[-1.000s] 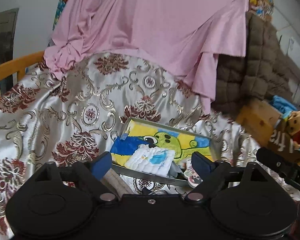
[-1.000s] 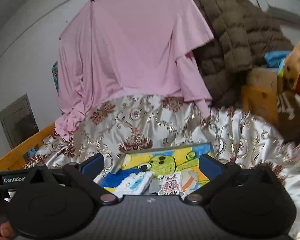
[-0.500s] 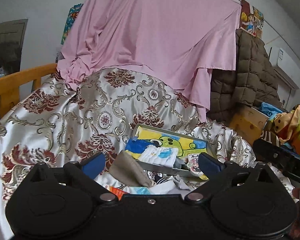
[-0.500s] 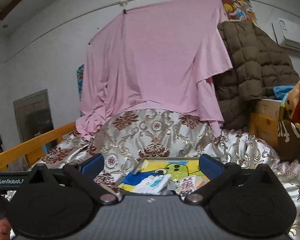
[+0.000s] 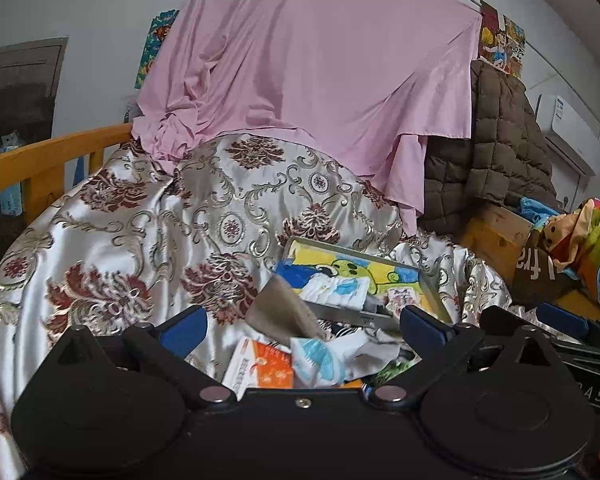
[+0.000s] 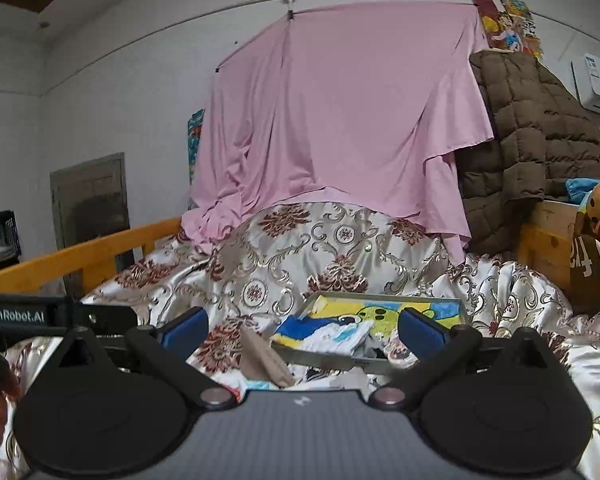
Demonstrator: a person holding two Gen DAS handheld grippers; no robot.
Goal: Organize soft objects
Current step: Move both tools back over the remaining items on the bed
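A grey tray (image 5: 432, 292) with a cartoon picture on its floor lies on the bed. A folded white and blue cloth (image 5: 336, 290) rests in it. A tan cloth (image 5: 280, 312) leans on the tray's near left corner. In front lies a loose heap of small soft things: an orange and white one (image 5: 260, 364) and a white and blue one (image 5: 316, 360). My left gripper (image 5: 302, 327) hovers over this heap, its jaws opening, nothing pressed between them. My right gripper (image 6: 302, 326) stands open and empty, facing the tray (image 6: 328, 360) and the tan cloth (image 6: 264, 356).
A shiny floral bedspread (image 5: 140, 240) covers the bed. A pink sheet (image 5: 320, 80) hangs behind, a brown quilted jacket (image 5: 496, 152) to its right. A wooden rail (image 5: 40, 160) runs on the left. A wooden box (image 5: 496, 236) and colourful cloth (image 5: 592, 236) stand on the right.
Both grippers have drawn back from the tray, so the heap in front of it has come into view. The left jaws have widened. The right wrist view has rolled to level.
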